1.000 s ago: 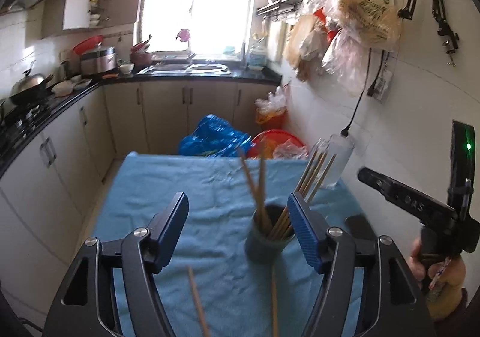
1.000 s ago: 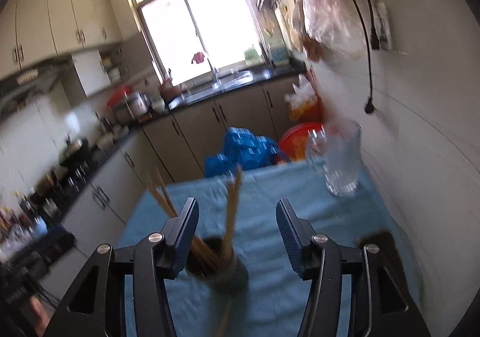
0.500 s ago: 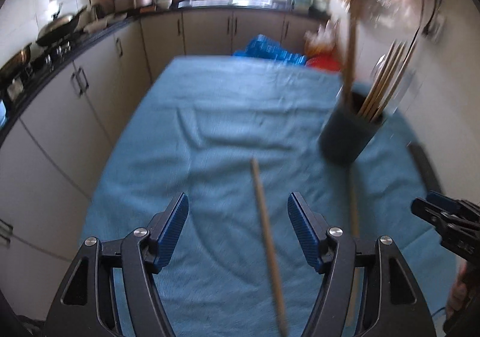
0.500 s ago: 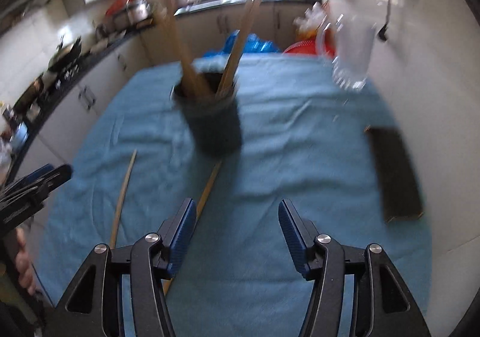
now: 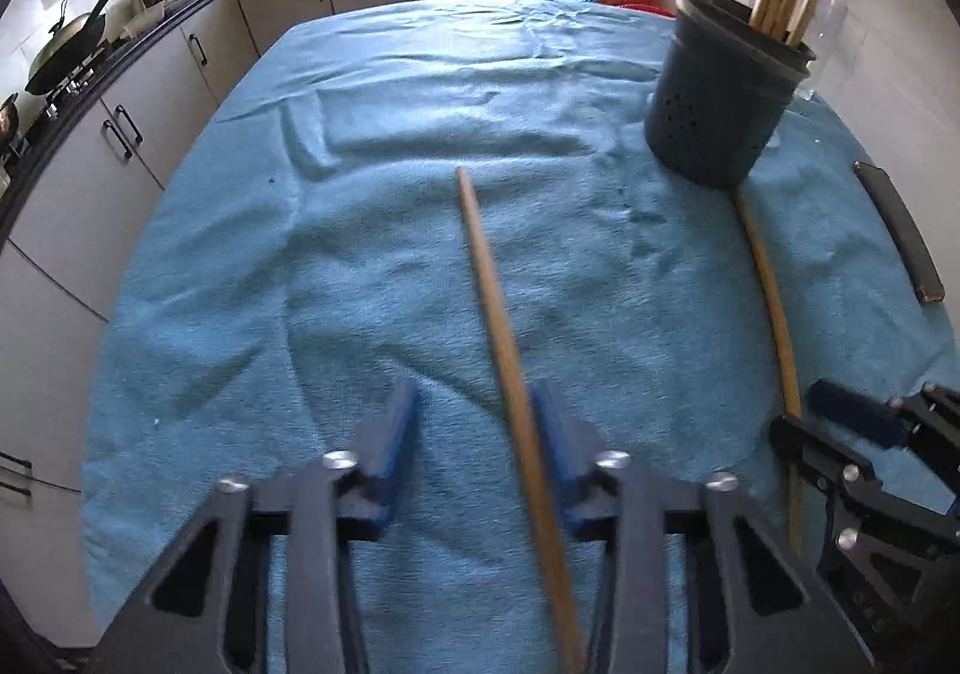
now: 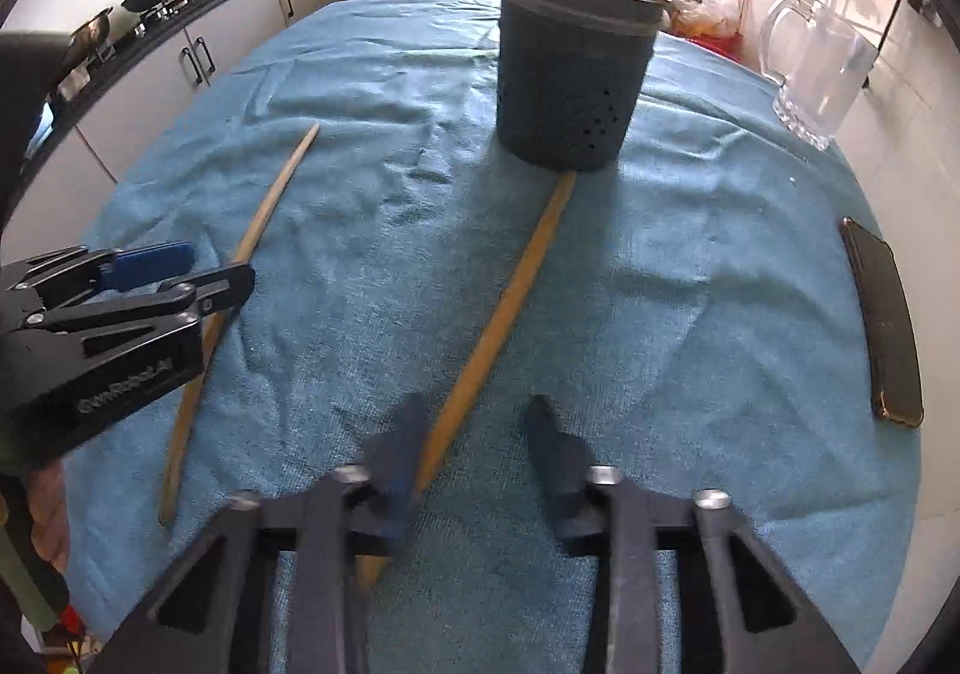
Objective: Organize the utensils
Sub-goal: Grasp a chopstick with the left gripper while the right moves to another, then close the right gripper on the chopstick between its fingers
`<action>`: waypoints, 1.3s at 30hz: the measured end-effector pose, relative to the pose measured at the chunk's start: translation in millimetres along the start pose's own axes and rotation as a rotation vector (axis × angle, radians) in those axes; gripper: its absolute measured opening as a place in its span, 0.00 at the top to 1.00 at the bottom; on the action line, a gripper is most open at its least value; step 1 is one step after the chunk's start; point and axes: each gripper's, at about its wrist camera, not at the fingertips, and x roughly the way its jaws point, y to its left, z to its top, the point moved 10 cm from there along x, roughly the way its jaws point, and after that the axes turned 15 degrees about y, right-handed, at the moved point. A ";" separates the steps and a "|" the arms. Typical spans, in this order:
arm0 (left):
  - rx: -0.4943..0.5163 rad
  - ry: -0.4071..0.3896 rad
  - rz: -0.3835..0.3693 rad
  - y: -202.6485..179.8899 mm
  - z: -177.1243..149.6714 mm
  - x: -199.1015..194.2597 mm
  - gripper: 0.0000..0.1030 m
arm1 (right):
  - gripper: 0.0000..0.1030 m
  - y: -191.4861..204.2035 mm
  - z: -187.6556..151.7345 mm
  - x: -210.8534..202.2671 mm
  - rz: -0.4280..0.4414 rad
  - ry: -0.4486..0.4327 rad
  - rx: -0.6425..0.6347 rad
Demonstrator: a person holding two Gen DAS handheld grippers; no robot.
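Both grippers hung low over the blue cloth (image 5: 252, 266), jaws apart and holding nothing. The left gripper (image 5: 474, 422) straddled one loose chopstick (image 5: 480, 242), which ran between its fingers close against the right-hand pad and pointed toward the table's far edge. The right gripper (image 6: 477, 428) straddled the second chopstick (image 6: 510, 290), which passed just beside its left pad; that stick's far tip touched the foot of the dark holder (image 6: 570, 74). The holder stood toward the far right corner, already bristling with chopsticks. A glass jug (image 6: 822, 68) stood by the wall and a phone (image 6: 882, 314) lay along the right edge. A clean pickup would likely call for centring each stick between the pads, closing squarely near mid-length so it cannot pivot, and lifting before tipping it upright into the holder.
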 end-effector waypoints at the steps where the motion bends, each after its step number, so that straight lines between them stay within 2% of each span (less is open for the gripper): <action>1: 0.000 0.003 -0.003 -1.3 -0.3 -0.3 0.89 | 0.86 -1.9 -0.5 -0.2 0.003 0.003 0.006; 2: -0.001 0.018 -0.028 -3.9 -3.0 0.2 0.94 | 0.87 -4.3 -0.9 -1.2 0.004 0.005 0.015; 6: 0.022 0.063 -0.105 -13.3 -22.3 -5.3 0.94 | 0.92 -20.2 -13.2 -5.3 0.015 0.016 0.043; 11: 0.076 0.134 -0.192 -27.7 -55.6 -14.7 0.94 | 0.91 -44.1 -55.6 -14.3 0.015 0.042 0.037; 13: 0.090 0.148 -0.223 -31.6 -59.6 -17.3 0.93 | 0.81 -51.2 -69.6 -17.8 0.032 0.047 0.025; 15: 0.093 0.150 -0.226 -33.1 -57.0 -20.7 0.92 | 0.58 -54.6 -76.0 -20.0 0.052 0.049 0.018; 17: 0.084 0.143 -0.207 -31.3 -48.3 -20.6 0.85 | 0.57 -59.2 -76.0 -20.3 0.048 0.044 0.022; 22: 0.083 0.139 -0.142 -33.9 -22.0 -12.9 0.82 | 0.58 -62.9 -57.2 -15.1 0.037 0.029 0.029; 25: 0.093 0.158 -0.121 -38.9 -8.7 -3.4 0.82 | 0.68 -60.4 -35.2 -10.4 0.026 0.014 0.031; 28: 0.097 0.147 -0.098 -42.5 2.3 -1.1 0.82 | 0.74 -57.3 -12.9 -5.9 0.012 0.006 0.029; 37: 0.101 0.119 -0.103 -49.9 21.2 3.8 0.82 | 0.75 -53.7 32.0 4.1 -0.011 -0.016 0.030; 39: 0.106 0.105 -0.109 -50.6 22.3 4.5 0.82 | 0.79 -54.3 37.7 5.0 -0.012 -0.022 0.039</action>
